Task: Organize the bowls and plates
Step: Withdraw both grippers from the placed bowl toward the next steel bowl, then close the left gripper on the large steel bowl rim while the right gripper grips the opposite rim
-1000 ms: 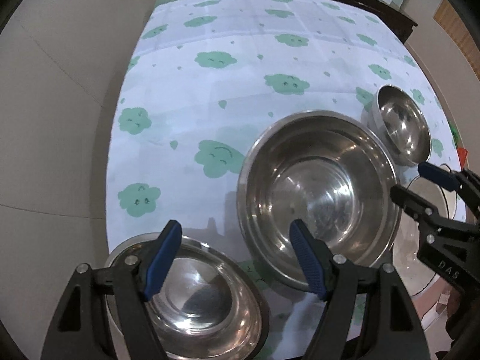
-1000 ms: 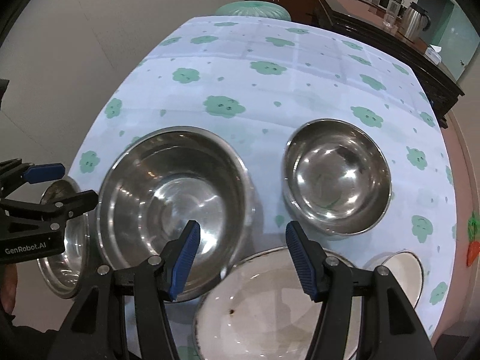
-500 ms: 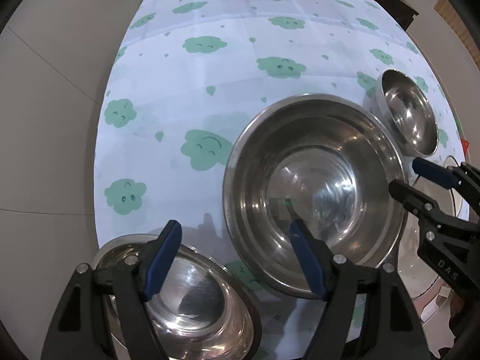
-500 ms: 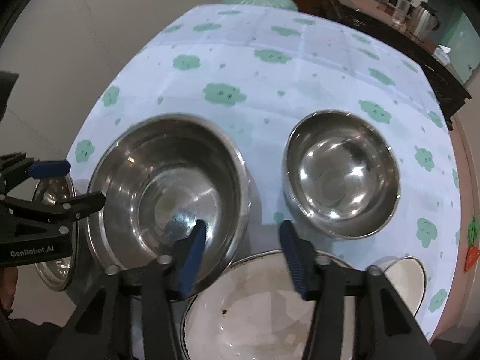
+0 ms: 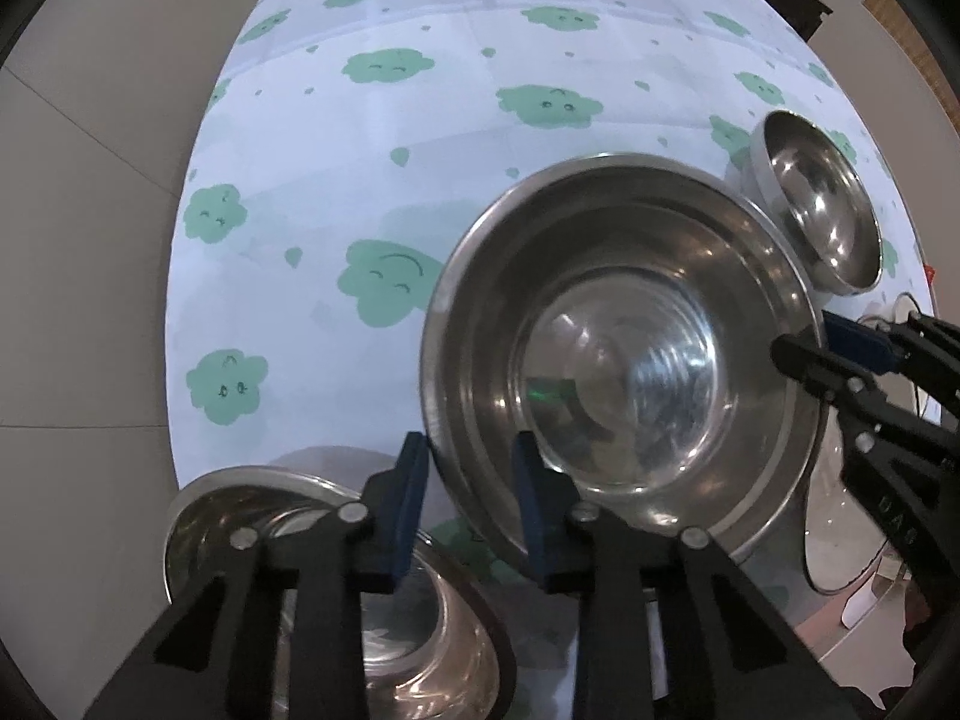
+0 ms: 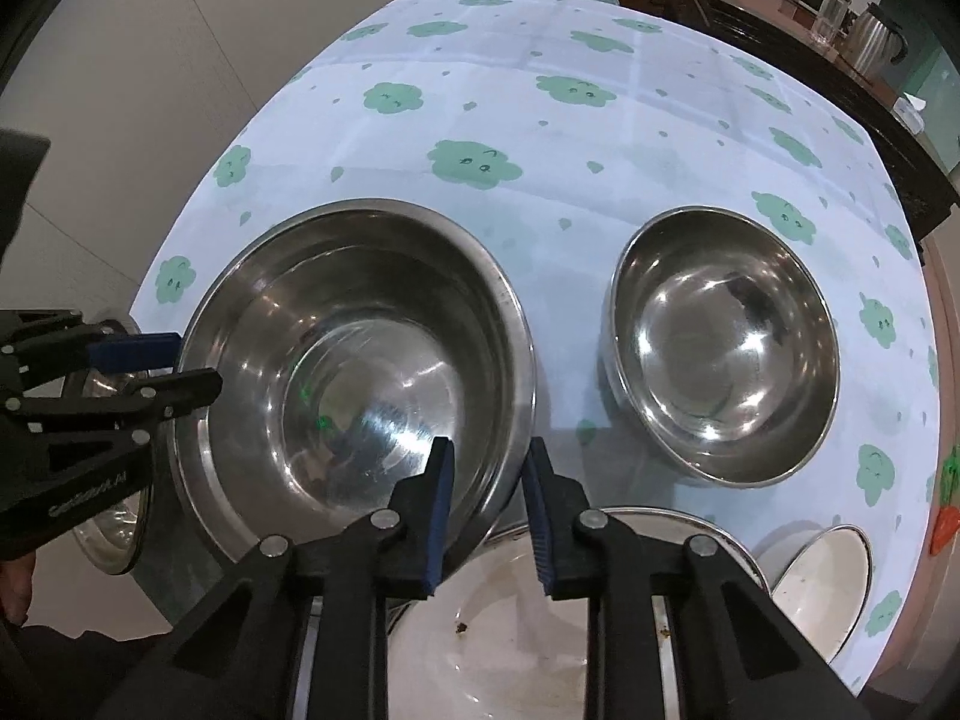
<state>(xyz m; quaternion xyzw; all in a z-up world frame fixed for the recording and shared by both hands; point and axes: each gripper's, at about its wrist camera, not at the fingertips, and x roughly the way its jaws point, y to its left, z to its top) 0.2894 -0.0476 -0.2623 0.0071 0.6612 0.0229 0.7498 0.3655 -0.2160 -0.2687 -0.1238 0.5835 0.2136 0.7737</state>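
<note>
Left gripper (image 5: 471, 501) is clamped over the near-left rim of the large steel bowl (image 5: 618, 354), one blue pad outside the wall, one inside. Right gripper (image 6: 487, 501) is clamped over the same bowl's near-right rim (image 6: 360, 360), pads likewise astride the wall. The bowl is thus held at two rim points; it appears tilted in the left view, and whether its base touches the cloth cannot be told.

Steel bowls counted: three. The large one sits mid-table; a medium one (image 6: 723, 345) stands to its right, apart from it; a third (image 5: 336, 594) lies near-left, under the left gripper, partly hidden. White enamel dishes counted: two, a wide one (image 6: 510, 630) just under the right gripper at the near edge and a small one (image 6: 825, 576) to its right.

All stand on a table under a pale blue tablecloth (image 6: 540, 138) printed with green clouds. A kettle (image 6: 873, 45) is seen on a dark sideboard far right.

Writing: lettering on each gripper body is seen but too blurred to read.
</note>
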